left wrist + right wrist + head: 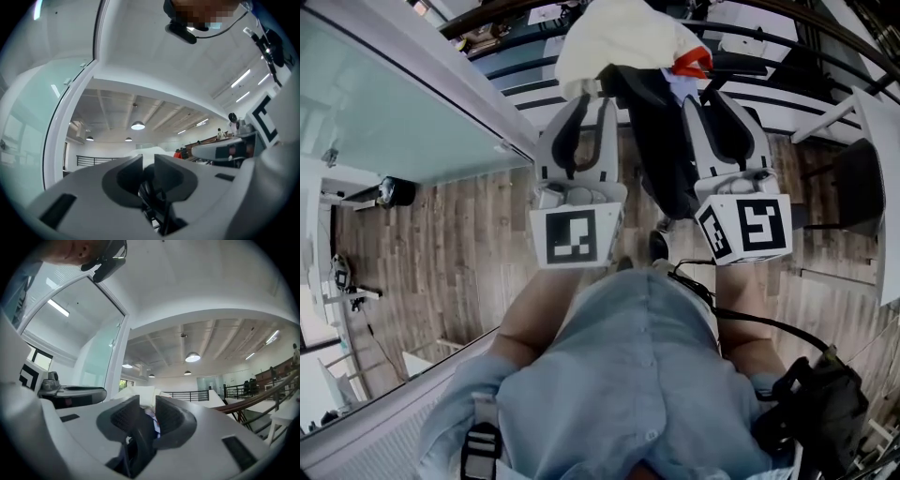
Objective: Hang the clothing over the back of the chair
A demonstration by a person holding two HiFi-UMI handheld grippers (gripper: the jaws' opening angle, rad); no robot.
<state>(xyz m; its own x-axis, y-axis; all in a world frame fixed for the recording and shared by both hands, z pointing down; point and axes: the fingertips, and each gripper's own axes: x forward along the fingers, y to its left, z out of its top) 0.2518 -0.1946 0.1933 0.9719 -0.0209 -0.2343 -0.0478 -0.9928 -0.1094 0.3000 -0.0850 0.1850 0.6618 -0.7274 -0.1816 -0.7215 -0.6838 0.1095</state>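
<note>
While we hold both tools up in front, the clothing (619,42) hangs in mid-air between them, a cream bundle with a black part drooping toward the wood floor (459,234). It's well apart from the dark chair (860,187) at the right edge.

- Left hand-held gripper (592,94): jaws nearly together, clamped on dark fabric of the clothing.
- Right hand-held gripper (710,94): same, pinching dark cloth plus a pale striped bit.
- Around us: glass wall (384,112) on the left, a dark railing (769,42) just beyond the clothing, a white table (881,141) beside the chair, and a black bag (825,403) at our right hip.
- Between the clothing and the chair we see only open floor.
- Hard to read: the chair is cut off by the table, so we can't make out its back. The black part covers the floor below. We can't tell what the red patch on the bundle is.
</note>
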